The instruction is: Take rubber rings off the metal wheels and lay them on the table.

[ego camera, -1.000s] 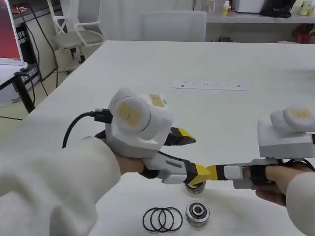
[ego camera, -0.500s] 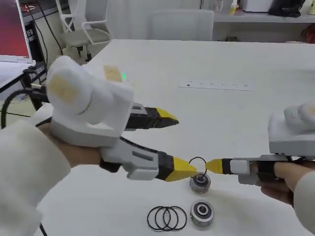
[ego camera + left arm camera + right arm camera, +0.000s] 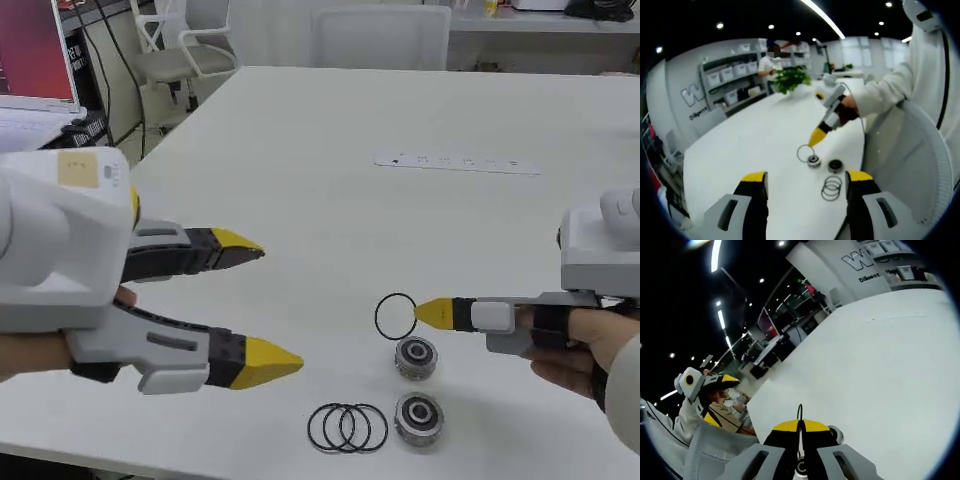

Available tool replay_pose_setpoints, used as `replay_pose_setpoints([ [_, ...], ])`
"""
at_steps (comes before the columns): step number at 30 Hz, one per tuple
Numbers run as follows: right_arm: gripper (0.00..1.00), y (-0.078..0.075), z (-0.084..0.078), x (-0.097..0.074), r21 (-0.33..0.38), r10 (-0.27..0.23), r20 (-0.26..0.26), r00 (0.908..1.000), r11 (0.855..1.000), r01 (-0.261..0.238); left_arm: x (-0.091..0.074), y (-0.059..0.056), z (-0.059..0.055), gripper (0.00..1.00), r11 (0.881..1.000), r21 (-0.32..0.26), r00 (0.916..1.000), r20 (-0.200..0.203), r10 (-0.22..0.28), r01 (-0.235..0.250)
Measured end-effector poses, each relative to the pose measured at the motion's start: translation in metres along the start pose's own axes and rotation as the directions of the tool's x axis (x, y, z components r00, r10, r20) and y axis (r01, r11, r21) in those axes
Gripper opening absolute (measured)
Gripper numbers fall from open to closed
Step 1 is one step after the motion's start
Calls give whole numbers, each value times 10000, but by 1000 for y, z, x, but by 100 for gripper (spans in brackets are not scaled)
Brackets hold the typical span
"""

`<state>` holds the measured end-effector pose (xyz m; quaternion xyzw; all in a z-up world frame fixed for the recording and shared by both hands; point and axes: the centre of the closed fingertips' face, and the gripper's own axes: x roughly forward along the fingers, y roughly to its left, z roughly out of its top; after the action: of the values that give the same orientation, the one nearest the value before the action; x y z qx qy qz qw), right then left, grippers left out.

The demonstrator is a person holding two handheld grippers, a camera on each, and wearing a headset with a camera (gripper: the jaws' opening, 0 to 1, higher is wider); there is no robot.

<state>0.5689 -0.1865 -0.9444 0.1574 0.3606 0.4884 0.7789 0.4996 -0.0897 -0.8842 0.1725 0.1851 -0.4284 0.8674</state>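
In right claw [image 3: 800, 426], rubber ring [image 3: 800, 411] edge-on.

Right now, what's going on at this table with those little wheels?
A person is working with a hand-held gripper in each hand. The right hand-held gripper is shut on a black rubber ring, holding it close to the farther metal wheel. The left hand-held gripper is open and empty, off to the side. A few loose rubber rings lie overlapping on the white table, beside the nearer metal wheel.
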Motion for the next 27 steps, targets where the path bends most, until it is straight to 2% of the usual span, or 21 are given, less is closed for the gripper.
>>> replay_pose_setpoints([
  [7,0,11,-8,5,-76,340,-337,9989,9994,-343,-7,-11,-19,64,9977,-645,9998,-66,206,-210],
  [12,0,21,-17,9,-121,618,-693,9957,9980,-628,-3,-21,-26,64,9948,-1008,9999,-25,138,-139],
  [18,0,32,-40,17,-271,901,-1624,9826,9950,-958,12,-34,-25,65,9903,-1390,9998,206,1,28],
  [20,0,34,-48,19,-393,937,-1934,9766,9939,-1031,16,-42,-27,65,9904,-1343,9994,108,-315,326],
  [25,0,39,-62,25,-539,1056,-2459,9635,9910,-1224,17,-40,-31,66,9909,-1331,9997,-115,-229,212],
  [27,0,40,-69,26,-582,1101,-2759,9549,9897,-1309,17,-40,-33,67,9893,-1454,9997,-172,-171,144],
])
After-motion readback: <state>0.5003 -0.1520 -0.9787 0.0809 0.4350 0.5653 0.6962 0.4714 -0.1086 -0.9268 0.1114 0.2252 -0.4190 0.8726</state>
